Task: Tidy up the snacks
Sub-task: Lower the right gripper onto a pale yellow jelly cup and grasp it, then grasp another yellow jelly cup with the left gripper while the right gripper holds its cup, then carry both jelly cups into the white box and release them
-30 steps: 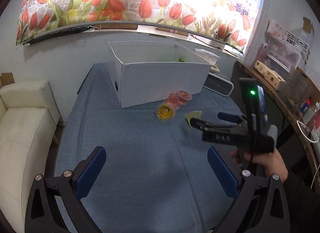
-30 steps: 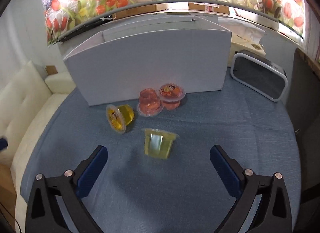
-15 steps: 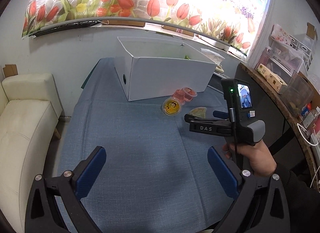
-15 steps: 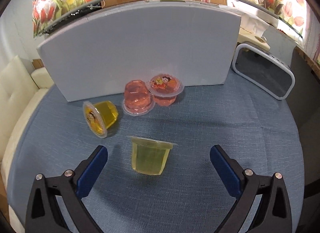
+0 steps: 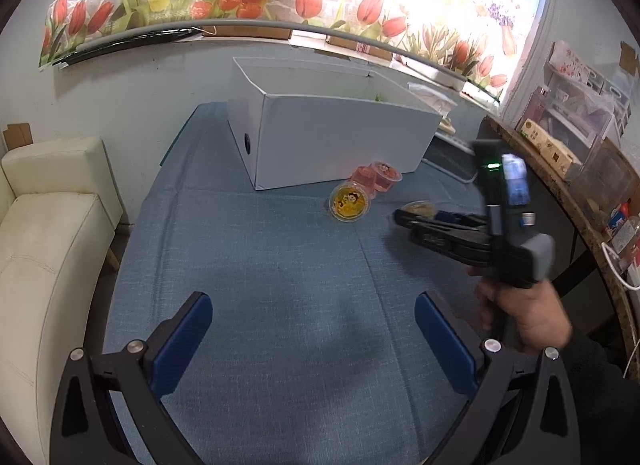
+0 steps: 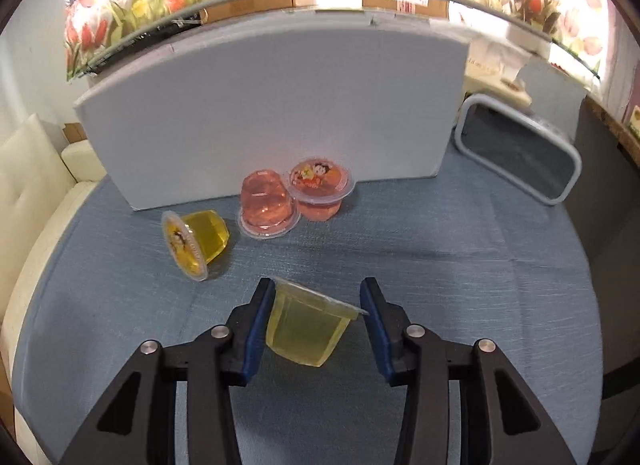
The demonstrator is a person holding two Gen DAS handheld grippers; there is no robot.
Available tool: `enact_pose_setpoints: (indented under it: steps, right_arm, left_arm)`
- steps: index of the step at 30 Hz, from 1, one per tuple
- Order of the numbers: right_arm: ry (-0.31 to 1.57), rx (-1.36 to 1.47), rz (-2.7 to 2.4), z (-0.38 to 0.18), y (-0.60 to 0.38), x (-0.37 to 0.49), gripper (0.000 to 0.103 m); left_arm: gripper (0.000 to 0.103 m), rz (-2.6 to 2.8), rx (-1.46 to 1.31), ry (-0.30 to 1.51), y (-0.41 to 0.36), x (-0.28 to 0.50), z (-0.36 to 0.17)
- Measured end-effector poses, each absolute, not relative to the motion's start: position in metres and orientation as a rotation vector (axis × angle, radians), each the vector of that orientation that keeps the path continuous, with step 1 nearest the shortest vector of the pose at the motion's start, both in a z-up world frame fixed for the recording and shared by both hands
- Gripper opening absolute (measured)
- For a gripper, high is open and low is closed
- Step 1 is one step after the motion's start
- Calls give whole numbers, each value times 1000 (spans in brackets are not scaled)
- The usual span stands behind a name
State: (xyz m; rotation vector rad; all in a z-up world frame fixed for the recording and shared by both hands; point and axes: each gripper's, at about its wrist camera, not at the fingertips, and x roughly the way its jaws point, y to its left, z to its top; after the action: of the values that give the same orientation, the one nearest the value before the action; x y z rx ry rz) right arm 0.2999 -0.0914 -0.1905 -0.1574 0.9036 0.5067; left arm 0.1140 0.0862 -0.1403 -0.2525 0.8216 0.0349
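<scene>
The right gripper (image 6: 318,301) has just been closing its jaws around a pale yellow jelly cup (image 6: 308,325), the left pad against the cup's side and the right pad at its lid rim, the cup tilted, near the middle of the blue-covered table (image 6: 460,285). The left gripper (image 5: 312,321) hangs over bare cloth, jaws wide and empty. Toward the table's far edge, an amber jelly cup (image 6: 196,239) lies on its side near two pink jelly cups (image 6: 294,195) before a white cardboard box (image 6: 272,113).
</scene>
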Motion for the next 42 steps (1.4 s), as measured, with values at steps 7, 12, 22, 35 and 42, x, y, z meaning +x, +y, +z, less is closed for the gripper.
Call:
enact_pose_setpoints:
  steps: [7, 12, 22, 35, 42]
  right_arm:
    - [839, -109, 576, -159, -132, 263, 48]
    - [815, -94, 587, -138, -167, 226, 48]
    - [808, -26, 558, -131, -215, 193, 48]
    - [783, -14, 592, -124, -207, 191, 48]
    - [764, 0, 666, -109, -181, 210, 48]
  left_arm:
    - [103, 7, -200, 834, 72, 173, -160]
    - [103, 1, -180, 871, 56, 230, -180]
    - [91, 17, -85, 881, 43, 286, -205]
    - [51, -34, -141, 847, 54, 258, -178]
    - [51, -60, -151, 714, 64, 229, -109]
